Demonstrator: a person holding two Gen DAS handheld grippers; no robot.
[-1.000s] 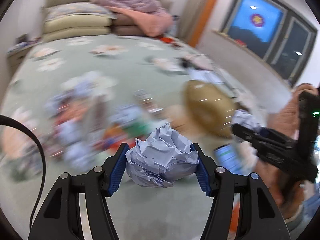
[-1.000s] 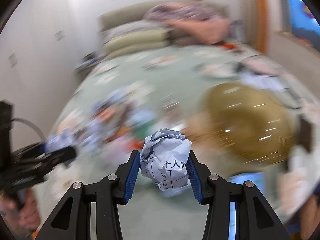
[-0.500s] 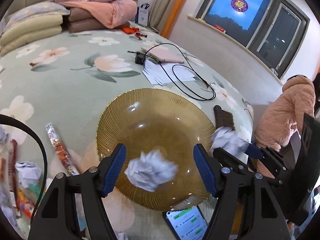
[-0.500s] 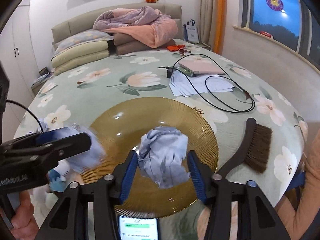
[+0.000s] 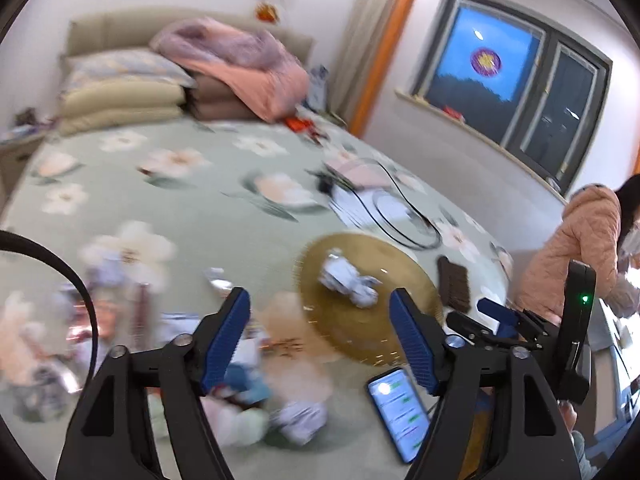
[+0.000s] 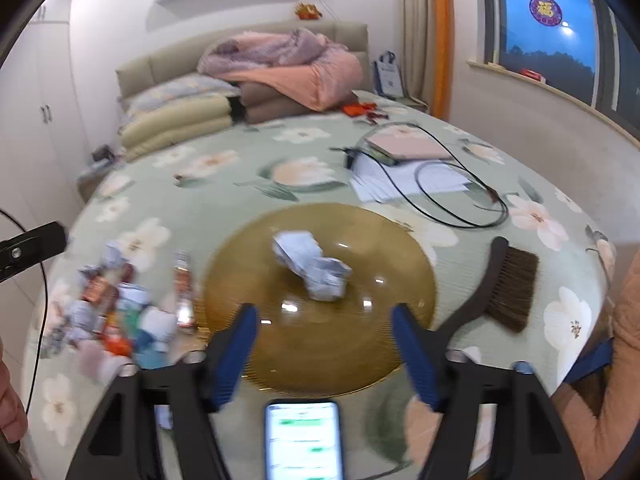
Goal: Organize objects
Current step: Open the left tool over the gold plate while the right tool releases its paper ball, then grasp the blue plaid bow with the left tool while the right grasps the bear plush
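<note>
A round amber glass plate point(image 6: 384, 344) lies on the flowered bed; it also shows in the left wrist view point(image 5: 356, 338). Two crumpled white paper balls lie on it, touching: one point(image 6: 296, 250) farther, one point(image 6: 328, 276) nearer. In the left wrist view they show as one blurred clump point(image 5: 350, 278). My right gripper point(image 6: 324, 344) is open and empty above the plate's near edge. My left gripper point(image 5: 322, 340) is open and empty, left of the plate. The right gripper also shows in the left wrist view point(image 5: 496, 322).
A pile of wrappers and crumpled paper point(image 6: 112, 304) lies left of the plate. A lit phone point(image 6: 304, 438) lies by the near edge. A dark brush point(image 6: 508, 288) lies to the right. Papers, a pink notebook and a black cable point(image 6: 440, 184) lie farther back.
Both grippers let go of their paper balls, which now lie on the plate. Both grippers have opened wide and pulled back; the left one swung to the left.
</note>
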